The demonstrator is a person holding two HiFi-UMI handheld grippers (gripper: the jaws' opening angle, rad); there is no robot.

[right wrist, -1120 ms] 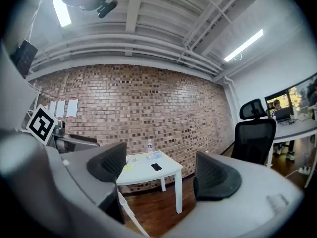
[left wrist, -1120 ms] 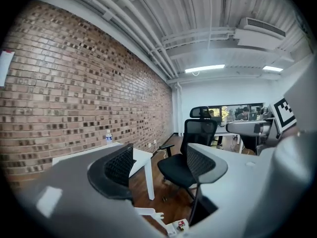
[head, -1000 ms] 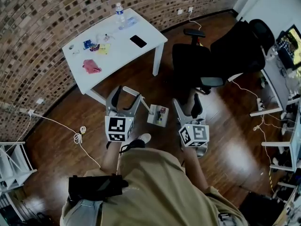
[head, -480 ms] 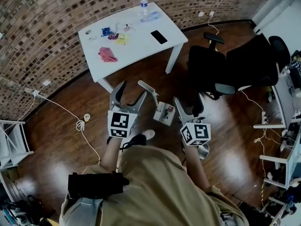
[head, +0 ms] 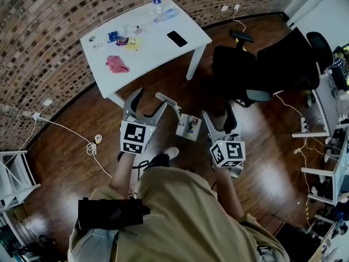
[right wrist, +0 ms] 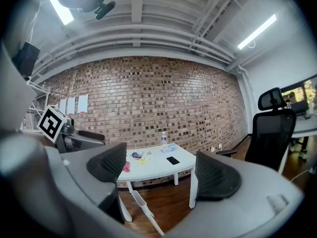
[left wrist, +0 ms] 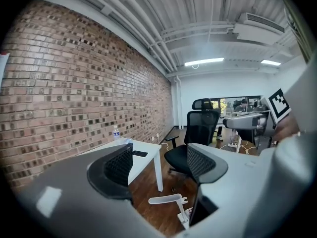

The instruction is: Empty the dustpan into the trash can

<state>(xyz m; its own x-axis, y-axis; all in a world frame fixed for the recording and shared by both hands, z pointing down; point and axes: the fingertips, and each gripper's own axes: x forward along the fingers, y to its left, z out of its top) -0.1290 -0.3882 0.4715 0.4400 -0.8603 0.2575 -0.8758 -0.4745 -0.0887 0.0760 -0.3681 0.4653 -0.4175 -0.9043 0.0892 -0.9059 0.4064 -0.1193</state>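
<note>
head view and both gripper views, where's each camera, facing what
Head view: on the person's head, steeply down at dustpan, white table; torso, left tongs, right tongs show.
Left gripper view: on left tongs, facing black chair; own open jaws.
Right gripper view: on right tongs, facing brick wall; own open jaws.
All share that table.

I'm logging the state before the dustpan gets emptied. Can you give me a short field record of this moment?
left gripper: jaws apart, nothing between them
right gripper: jaws apart, nothing between them
dustpan: on the wood floor ahead of and between both grippers, unheld, small coloured bits inside
table: white, carries a bottle, a phone and a pink cloth
chair: black, right of the table
</note>
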